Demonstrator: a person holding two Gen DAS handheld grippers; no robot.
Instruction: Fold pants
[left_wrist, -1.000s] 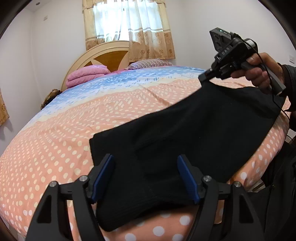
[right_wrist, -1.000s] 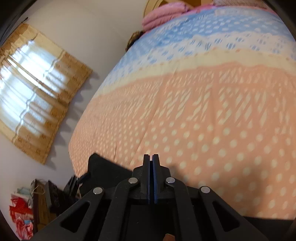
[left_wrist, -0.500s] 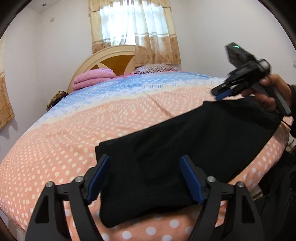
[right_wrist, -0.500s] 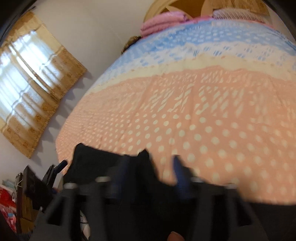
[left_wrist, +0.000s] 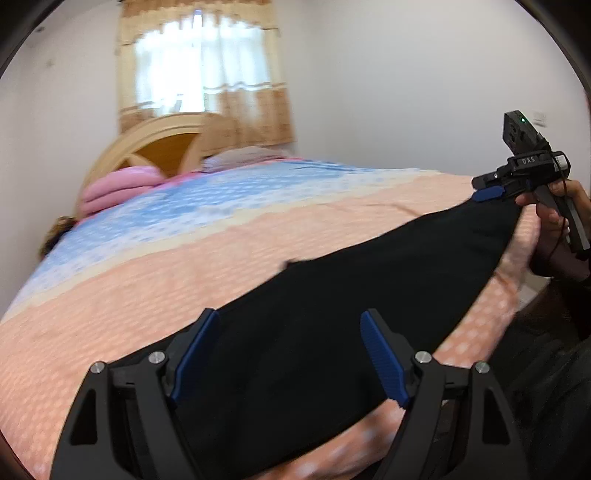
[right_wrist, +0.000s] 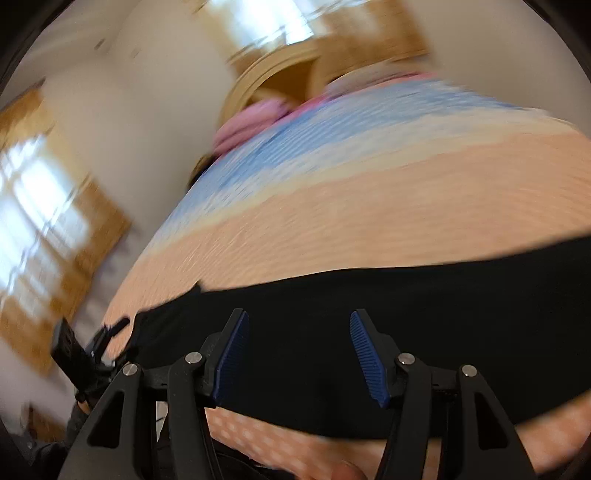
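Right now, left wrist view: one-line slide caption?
Open left gripper over black pants spread on a dotted bedspread; right gripper at their far end.

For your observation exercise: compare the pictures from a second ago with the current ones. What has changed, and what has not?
The right gripper was shut on the pants a second ago; it has let go, its fingers now apart, and swung out to the pants' far end. The pants lie longer, more spread out. The left gripper stayed open over the near end. The bed is unchanged.

White walls (left_wrist: 388, 74), curtained window (left_wrist: 201, 70) (daylit), wooden headboard (left_wrist: 162, 138).
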